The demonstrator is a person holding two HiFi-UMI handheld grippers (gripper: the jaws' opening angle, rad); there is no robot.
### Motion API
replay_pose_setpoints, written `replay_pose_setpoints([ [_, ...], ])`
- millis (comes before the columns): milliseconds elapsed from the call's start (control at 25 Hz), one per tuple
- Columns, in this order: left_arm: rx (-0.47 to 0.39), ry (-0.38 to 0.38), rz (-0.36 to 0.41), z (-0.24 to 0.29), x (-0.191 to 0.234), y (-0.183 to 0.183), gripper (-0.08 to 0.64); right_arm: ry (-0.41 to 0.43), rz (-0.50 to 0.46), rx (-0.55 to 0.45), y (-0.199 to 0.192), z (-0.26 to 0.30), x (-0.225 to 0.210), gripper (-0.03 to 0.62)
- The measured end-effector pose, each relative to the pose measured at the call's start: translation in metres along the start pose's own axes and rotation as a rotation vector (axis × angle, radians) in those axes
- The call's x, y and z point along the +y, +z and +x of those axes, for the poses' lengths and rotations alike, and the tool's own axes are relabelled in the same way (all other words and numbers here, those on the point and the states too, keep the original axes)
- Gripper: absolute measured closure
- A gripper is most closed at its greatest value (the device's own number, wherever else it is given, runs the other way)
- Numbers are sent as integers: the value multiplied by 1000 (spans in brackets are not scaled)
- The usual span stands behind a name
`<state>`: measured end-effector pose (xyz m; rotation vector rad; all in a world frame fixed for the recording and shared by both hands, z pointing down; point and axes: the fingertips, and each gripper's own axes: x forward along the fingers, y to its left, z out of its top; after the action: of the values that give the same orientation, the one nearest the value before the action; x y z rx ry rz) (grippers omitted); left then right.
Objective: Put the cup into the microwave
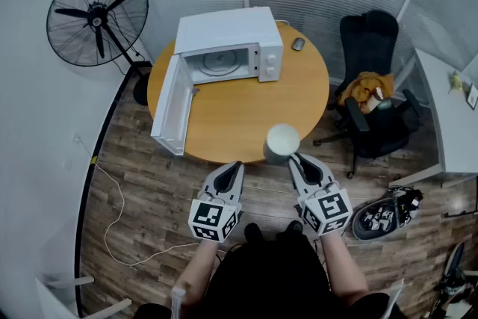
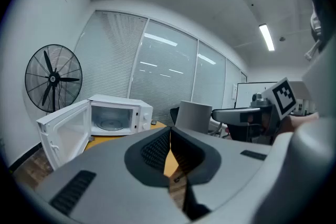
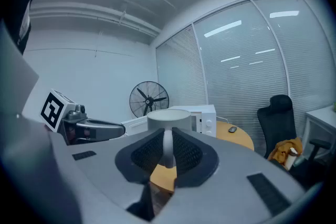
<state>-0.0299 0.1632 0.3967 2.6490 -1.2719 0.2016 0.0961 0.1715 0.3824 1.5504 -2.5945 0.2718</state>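
Round and wooden, the table (image 1: 224, 119) carries a white microwave (image 1: 231, 37) on its far side, with its door (image 1: 170, 107) swung wide open to the left (a standing fan (image 1: 97, 15) sits behind it on the floor). We hold the cup (image 1: 283, 140) at the table's near edge, well apart from the microwave. Our right gripper (image 1: 294, 156) is clamped narrowly on the cup's near side. Our left gripper (image 1: 238, 163) hangs just beside it, jaws pressed together on nothing.

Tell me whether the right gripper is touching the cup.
Touching. The right gripper view shows the right gripper closed on the cup by its handle, with no gap on either side.
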Motion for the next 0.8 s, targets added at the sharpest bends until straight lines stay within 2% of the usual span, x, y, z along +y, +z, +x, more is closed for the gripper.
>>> replay_pose_setpoints([
  [800,-10,-33,19,-1,-2,4,561,9,-3,-35,6,1,12,537],
])
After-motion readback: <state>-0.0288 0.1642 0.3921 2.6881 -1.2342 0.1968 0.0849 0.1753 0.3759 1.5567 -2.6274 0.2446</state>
